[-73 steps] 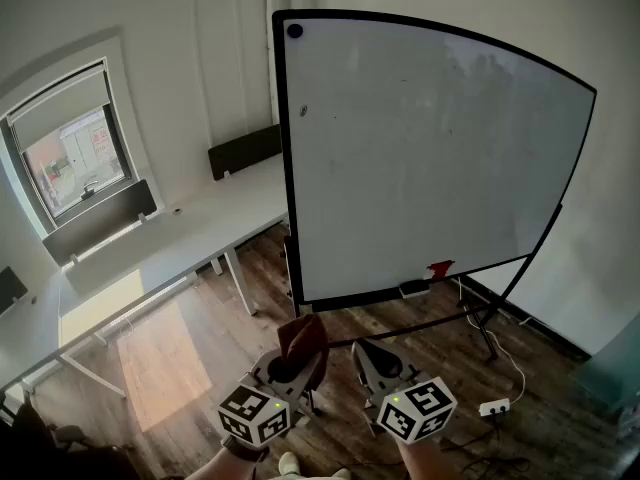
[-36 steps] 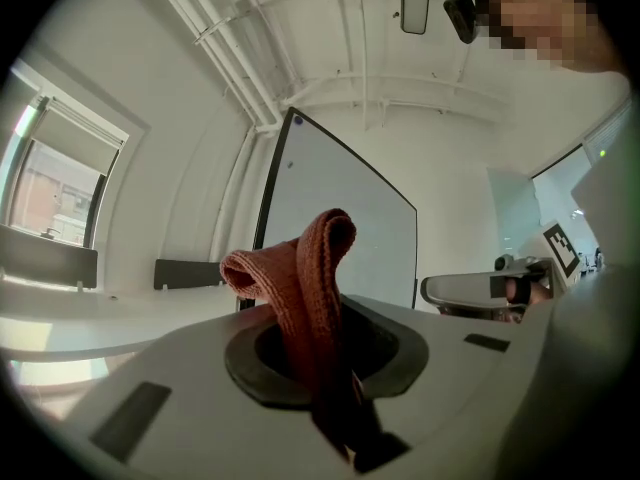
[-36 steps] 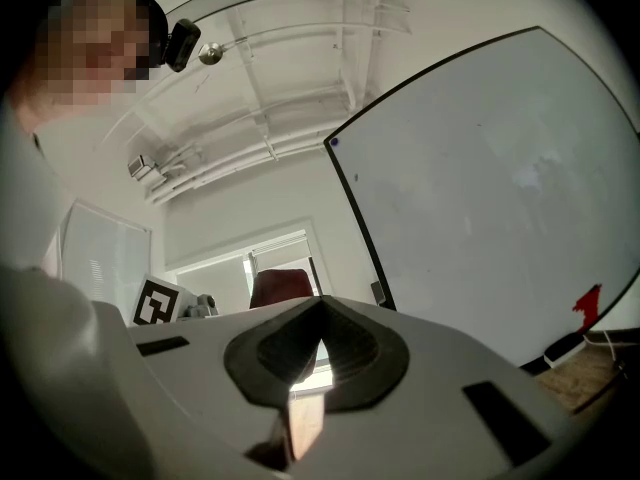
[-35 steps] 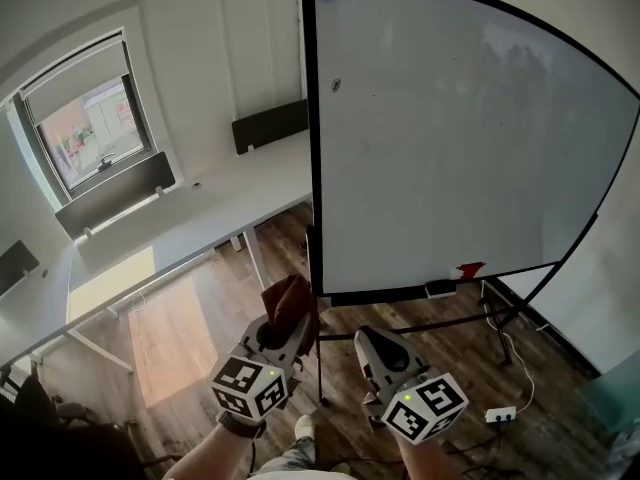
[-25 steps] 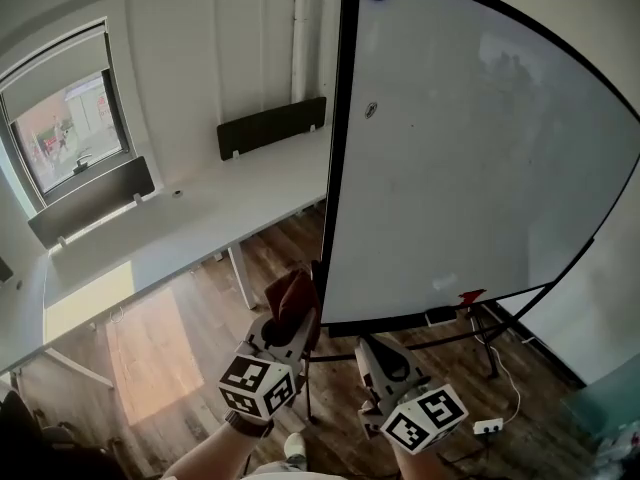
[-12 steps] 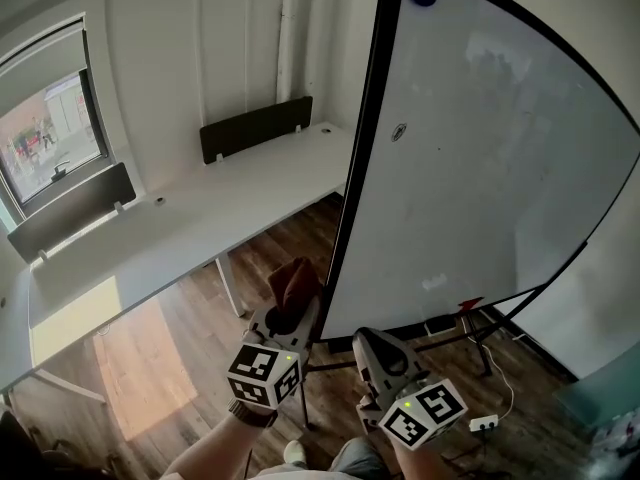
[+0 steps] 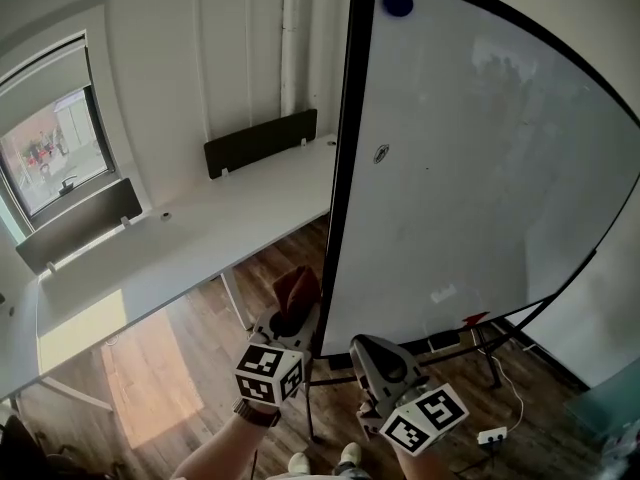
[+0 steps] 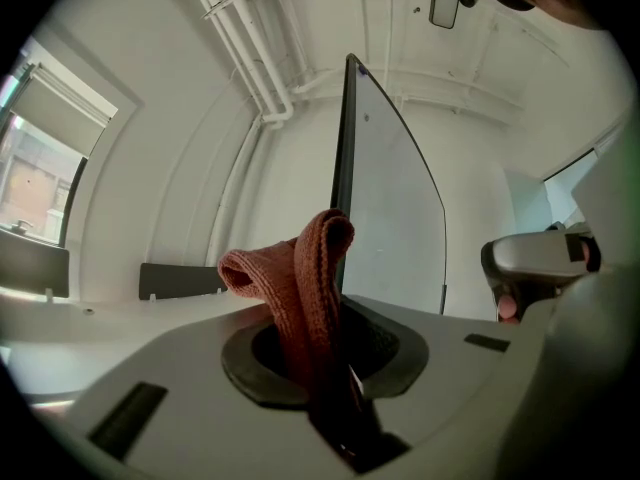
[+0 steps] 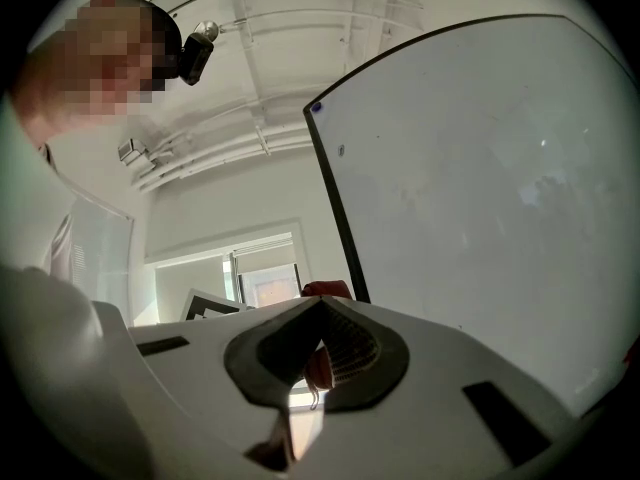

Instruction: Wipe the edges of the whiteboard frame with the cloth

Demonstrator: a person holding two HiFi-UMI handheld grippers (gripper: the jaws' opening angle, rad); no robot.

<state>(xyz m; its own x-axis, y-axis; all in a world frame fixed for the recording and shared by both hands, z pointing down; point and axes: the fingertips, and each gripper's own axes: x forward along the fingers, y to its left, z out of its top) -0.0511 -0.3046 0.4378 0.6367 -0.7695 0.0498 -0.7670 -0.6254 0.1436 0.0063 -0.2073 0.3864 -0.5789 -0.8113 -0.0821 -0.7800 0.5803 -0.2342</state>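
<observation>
The whiteboard (image 7: pixel 480 168) stands on a wheeled stand, its black left frame edge (image 7: pixel 340 168) running down to just above my grippers. A rust-red cloth (image 7: pixel 298 291) sticks up from my left gripper (image 7: pixel 297 320), which is shut on it, right beside the frame's lower left corner. In the left gripper view the cloth (image 8: pixel 300 283) folds over above the jaws of the left gripper (image 8: pixel 322 343), with the frame edge (image 8: pixel 345 148) directly behind it. My right gripper (image 7: pixel 378 356) is shut and holds nothing, below the board's bottom edge. The right gripper view looks up at the frame edge (image 9: pixel 337 198) over the right gripper (image 9: pixel 320 313).
A long white desk (image 7: pixel 190 243) with black divider panels (image 7: pixel 260 140) runs along the wall at the left, under a window (image 7: pixel 50 158). A blue magnet (image 7: pixel 397 2) sits at the board's top corner. The stand's legs (image 7: pixel 500 353) and a power strip (image 7: pixel 492 435) lie on the wood floor.
The view has closed in on the board's left edge. My left gripper with the cloth has come up beside the frame's lower left corner; the right gripper stayed low beside it.
</observation>
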